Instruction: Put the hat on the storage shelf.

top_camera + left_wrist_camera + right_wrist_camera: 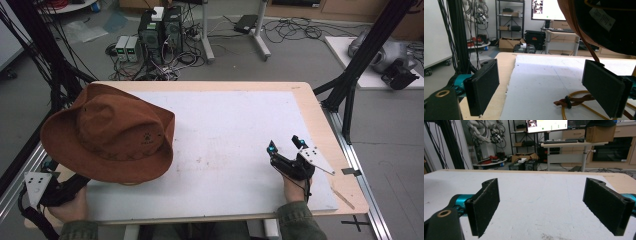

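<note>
A brown wide-brimmed hat (107, 132) sits over the left part of the white mat (230, 135), its brim reaching past the table's left edge. My left gripper (55, 190) is at the near left corner with its jaws hidden under the brim. In the left gripper view that gripper (544, 87) is open; the hat's dark inside (604, 22) hangs above its right jaw, and the braided chin cord (574, 100) lies on the mat beside that jaw. My right gripper (285, 145) rests on the mat's right side, open (541, 205) with nothing between its fingers.
The wooden table (320, 125) shows as a bare strip right of the mat. Black frame posts (360, 60) stand at the right and left edges. Computers and cables (160, 30) lie on the floor beyond the far edge.
</note>
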Demonstrator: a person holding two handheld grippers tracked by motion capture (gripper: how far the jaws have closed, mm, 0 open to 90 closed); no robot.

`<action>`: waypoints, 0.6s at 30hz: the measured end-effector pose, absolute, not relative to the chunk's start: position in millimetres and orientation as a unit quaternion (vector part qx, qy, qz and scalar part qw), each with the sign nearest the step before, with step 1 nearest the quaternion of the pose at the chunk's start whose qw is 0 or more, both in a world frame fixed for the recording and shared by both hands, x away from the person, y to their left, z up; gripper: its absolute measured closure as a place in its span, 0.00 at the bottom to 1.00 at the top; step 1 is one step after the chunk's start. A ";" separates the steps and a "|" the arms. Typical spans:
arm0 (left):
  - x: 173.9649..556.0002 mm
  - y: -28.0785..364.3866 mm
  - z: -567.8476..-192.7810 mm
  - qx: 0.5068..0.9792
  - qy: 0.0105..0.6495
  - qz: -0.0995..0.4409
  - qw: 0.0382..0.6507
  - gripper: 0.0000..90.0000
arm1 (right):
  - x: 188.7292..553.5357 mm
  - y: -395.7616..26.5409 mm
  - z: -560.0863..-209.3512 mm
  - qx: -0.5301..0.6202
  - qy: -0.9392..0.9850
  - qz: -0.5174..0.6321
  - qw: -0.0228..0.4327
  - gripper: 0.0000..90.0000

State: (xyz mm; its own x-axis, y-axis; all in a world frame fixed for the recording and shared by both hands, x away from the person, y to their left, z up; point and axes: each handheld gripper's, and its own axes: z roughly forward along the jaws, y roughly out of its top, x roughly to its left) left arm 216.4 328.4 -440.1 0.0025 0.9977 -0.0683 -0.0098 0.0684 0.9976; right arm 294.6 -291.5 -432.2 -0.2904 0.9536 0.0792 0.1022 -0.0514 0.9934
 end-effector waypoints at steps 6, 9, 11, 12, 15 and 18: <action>217.5 327.4 -439.9 0.482 0.513 0.483 0.521 0.16 | 294.2 -292.8 -433.0 0.461 0.574 0.561 0.379 0.15; 218.6 326.8 -440.1 0.482 0.513 0.483 0.521 0.16 | 294.1 -293.6 -433.3 0.461 0.574 0.562 0.379 0.15; 219.2 326.7 -440.2 0.482 0.512 0.483 0.522 0.16 | 293.9 -294.2 -433.5 0.462 0.574 0.561 0.378 0.15; 219.4 326.5 -440.3 0.483 0.512 0.483 0.521 0.16 | 293.9 -294.2 -433.6 0.464 0.573 0.561 0.377 0.15; 219.7 326.6 -440.3 0.481 0.512 0.483 0.522 0.16 | 294.1 -295.7 -434.0 0.466 0.569 0.565 0.375 0.15; 220.0 327.0 -440.5 0.483 0.513 0.481 0.522 0.16 | 294.0 -296.3 -434.2 0.471 0.565 0.567 0.372 0.15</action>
